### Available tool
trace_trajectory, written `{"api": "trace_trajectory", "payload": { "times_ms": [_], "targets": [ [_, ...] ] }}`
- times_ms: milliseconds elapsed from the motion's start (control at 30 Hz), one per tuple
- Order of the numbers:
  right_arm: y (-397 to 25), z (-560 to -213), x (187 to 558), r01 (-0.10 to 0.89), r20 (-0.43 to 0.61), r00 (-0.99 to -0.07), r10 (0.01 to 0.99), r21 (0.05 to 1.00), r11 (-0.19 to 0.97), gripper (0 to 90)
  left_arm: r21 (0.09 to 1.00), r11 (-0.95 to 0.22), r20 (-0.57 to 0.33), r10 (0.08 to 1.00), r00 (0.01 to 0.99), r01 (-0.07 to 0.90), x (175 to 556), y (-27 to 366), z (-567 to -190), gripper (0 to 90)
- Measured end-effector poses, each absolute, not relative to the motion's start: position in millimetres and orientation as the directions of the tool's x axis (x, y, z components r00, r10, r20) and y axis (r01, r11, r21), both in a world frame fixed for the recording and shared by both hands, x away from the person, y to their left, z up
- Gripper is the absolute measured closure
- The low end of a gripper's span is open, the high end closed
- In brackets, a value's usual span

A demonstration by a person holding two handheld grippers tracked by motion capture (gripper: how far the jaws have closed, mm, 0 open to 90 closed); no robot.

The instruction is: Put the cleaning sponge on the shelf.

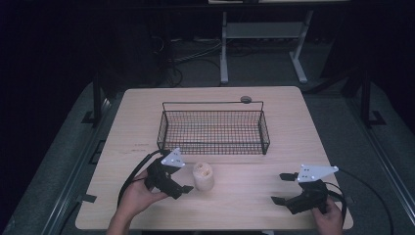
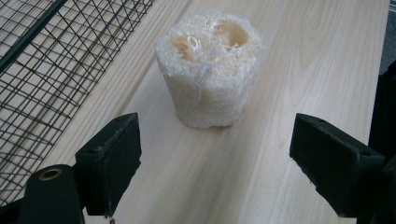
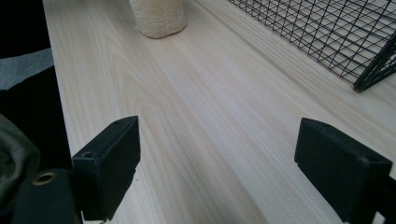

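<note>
Gaping wide with nothing between its jaws, the left claw [image 2: 215, 154] sits just short of the loofah piece [image 2: 208, 67], which stands upright on the table [image 2: 299, 60] just in front of the wire basket [image 2: 42, 70]. To grip well, it should probably slide forward until the jaws straddle the soft cylinder at mid-height, then close gently so the piece neither tips nor crushes. Off to the side, the right claw [image 3: 215, 158] also stands open and empty, well apart from the loofah piece.
</note>
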State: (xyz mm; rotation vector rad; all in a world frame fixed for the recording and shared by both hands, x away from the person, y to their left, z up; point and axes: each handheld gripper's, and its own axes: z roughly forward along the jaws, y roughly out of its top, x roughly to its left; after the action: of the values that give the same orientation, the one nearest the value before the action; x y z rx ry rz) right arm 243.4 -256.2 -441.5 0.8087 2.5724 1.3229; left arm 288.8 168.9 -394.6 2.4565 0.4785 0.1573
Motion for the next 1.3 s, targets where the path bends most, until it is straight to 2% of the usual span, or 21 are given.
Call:
{"api": "trace_trajectory", "payload": {
  "times_ms": [1300],
  "targets": [
    [-257,-441,244,0.396,0.123,-0.847,0.517,0.794,0.46,13.8,0.573,-0.765,-0.028,0.34,0.94,0.294,310,137,-401,15.8]
  ]
}}
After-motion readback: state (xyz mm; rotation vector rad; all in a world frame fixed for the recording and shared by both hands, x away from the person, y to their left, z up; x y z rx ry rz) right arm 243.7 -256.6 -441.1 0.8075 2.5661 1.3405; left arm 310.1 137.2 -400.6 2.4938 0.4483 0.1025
